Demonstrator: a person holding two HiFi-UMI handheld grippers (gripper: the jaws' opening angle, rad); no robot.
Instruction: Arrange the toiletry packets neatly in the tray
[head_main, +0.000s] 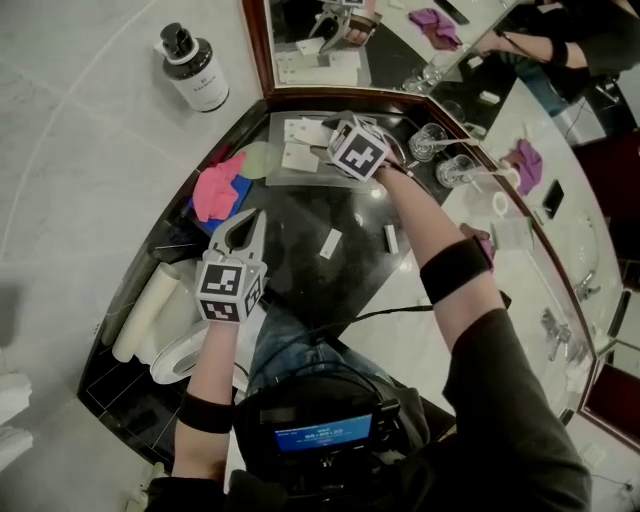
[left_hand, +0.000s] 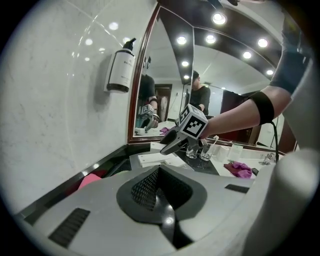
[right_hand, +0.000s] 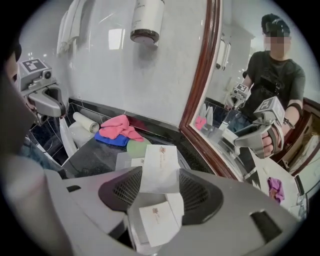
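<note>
Fingers of the right gripper (right_hand: 160, 180) pinch a white packet (right_hand: 159, 167) above the tray (head_main: 300, 178), which is tucked against the mirror frame (head_main: 330, 94). Left gripper (head_main: 245, 228), fingers pressed together, hovers over open dark worktop (head_main: 300, 270).

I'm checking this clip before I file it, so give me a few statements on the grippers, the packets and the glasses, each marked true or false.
1. The right gripper holds a white packet. True.
2. The left gripper is wide open. False: its jaws are shut with nothing between them.
3. A pink cloth lies beside the tray. True.
4. Every packet is in the tray. False: two packets lie on the dark counter.
5. The glasses stand in the tray. False: they stand on the counter beside it.
</note>
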